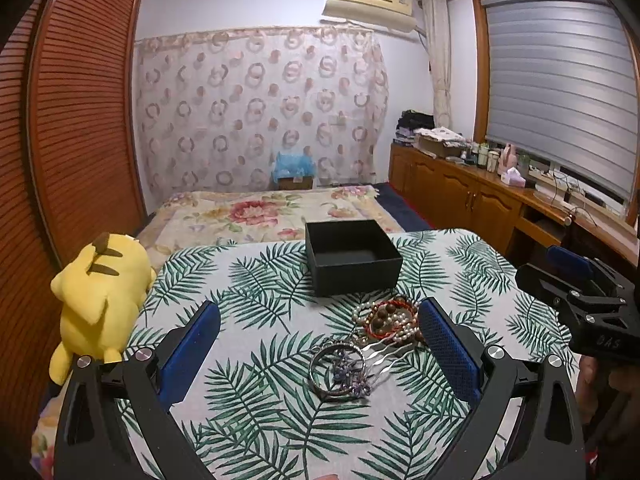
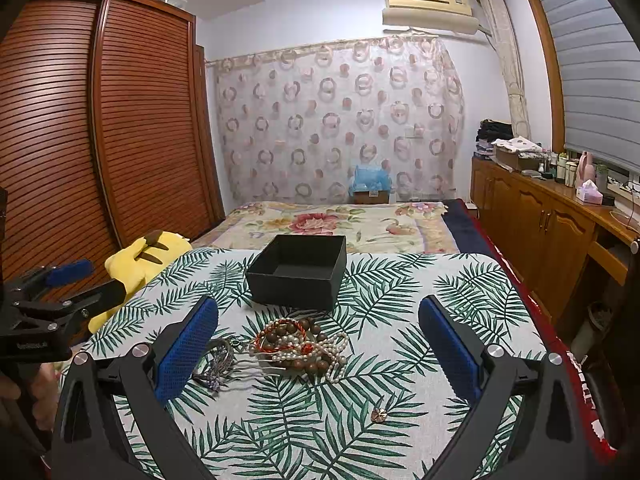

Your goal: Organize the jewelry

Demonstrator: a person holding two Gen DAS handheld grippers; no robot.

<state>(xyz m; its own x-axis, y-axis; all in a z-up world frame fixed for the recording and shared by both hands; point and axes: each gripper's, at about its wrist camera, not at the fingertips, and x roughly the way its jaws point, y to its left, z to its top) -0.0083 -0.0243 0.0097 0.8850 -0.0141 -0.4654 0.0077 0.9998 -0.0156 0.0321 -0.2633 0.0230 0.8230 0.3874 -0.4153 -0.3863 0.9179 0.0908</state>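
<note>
Left gripper (image 1: 320, 336) and right gripper (image 2: 318, 328): jaws spread wide, holding nothing. Jewelry pile (image 2: 304, 344) — pearl strands, wooden beads, a red cord — lies on the leaf-print tablecloth (image 2: 460, 292), just in front of the open black box (image 2: 298, 270). A silver bangle (image 1: 338, 372) lies beside the pile; a small pendant (image 2: 378, 414) lies apart, nearer the camera.

Surface: table (image 2: 460, 280) under leaf-print cloth.
On it: black box (image 2: 296, 272) at 12 o'clock; jewelry pile (image 2: 304, 344) centre; small pendant (image 2: 378, 414) at 5 o'clock.
</note>
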